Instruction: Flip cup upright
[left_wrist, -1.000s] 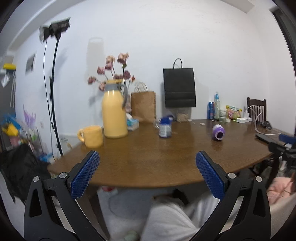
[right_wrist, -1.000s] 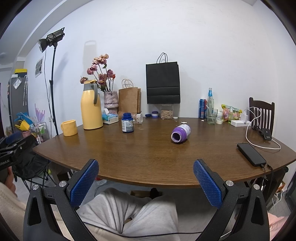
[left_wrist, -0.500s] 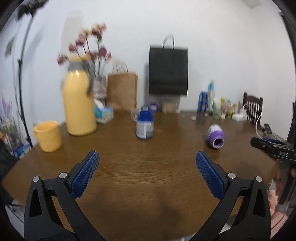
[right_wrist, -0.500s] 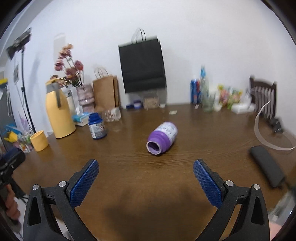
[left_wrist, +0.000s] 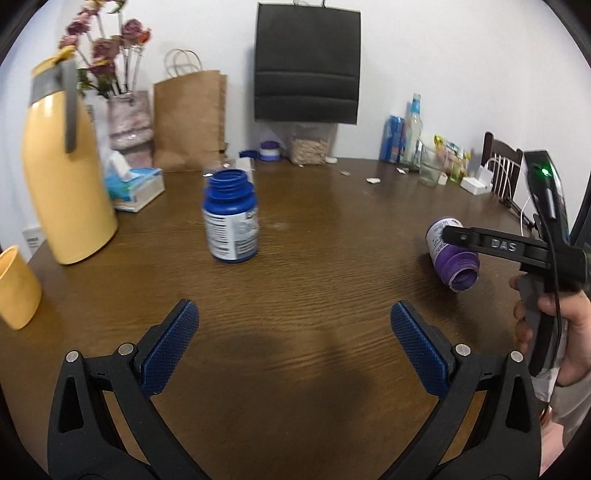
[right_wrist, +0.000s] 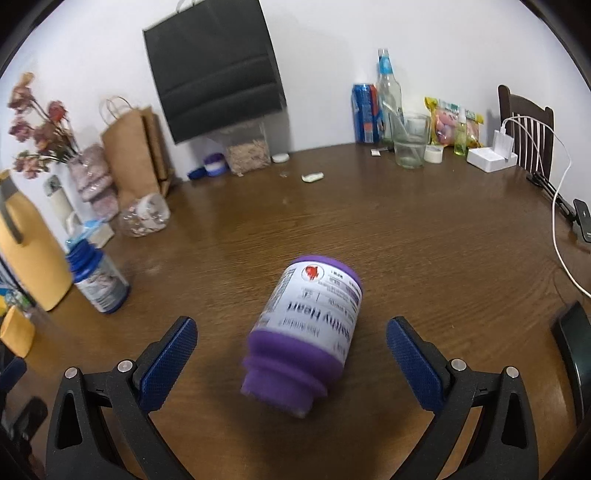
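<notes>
We see the purple bottle (right_wrist: 308, 332) lying on its side on the wooden table (right_wrist: 424, 236), mouth toward us, between our right gripper (right_wrist: 291, 354) pads — spread wide, not touching it. Left gripper (left_wrist: 293, 343) also spread wide, empty, over bare table — blue bottle (left_wrist: 229, 218) upright well ahead.

Both grippers have advanced from beyond the table's near edge to positions over the table (right_wrist: 424, 236). The right gripper (right_wrist: 291, 354) has closed in on the purple bottle (right_wrist: 310, 332), which now lies on its side between the spread fingers, apart from both, neck toward the camera. The left gripper (left_wrist: 293, 347) now hovers wide open over bare wood, nearer the blue bottle (left_wrist: 229, 218).
</notes>
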